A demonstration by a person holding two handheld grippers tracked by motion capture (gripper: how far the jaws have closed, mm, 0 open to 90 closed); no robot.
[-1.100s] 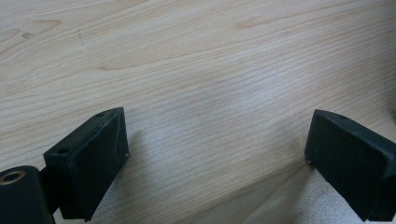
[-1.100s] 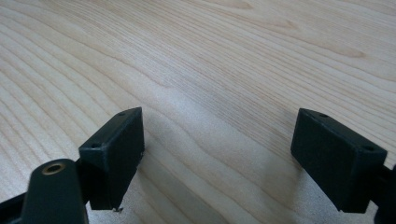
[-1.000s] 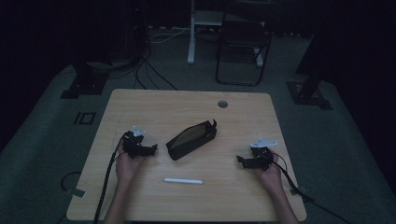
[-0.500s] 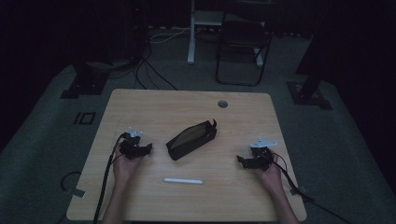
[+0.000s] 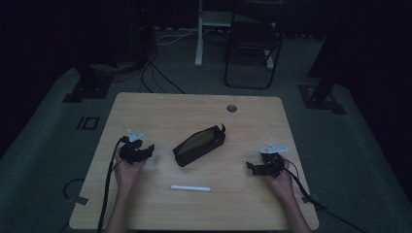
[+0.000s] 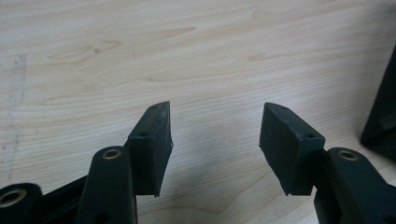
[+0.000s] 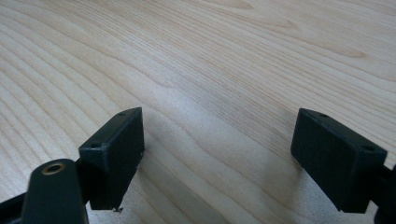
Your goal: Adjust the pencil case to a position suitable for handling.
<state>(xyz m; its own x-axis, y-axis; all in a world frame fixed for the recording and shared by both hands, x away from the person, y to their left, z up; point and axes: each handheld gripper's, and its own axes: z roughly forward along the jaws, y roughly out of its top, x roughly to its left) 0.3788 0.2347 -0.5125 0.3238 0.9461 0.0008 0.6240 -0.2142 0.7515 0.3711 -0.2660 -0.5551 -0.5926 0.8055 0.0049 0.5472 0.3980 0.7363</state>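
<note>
— Anything different from a second ago?
— Barely. The left gripper [image 5: 137,151] sits a touch nearer the person's edge of the table [image 5: 160,109] than before, the hand [image 5: 127,169] drawn back with it.
— And the jaws?
— I can't tell any change there.

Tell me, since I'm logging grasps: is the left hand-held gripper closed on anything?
No: in the left gripper view the left hand-held gripper has its jaws spread apart, with bare table between them.
</note>
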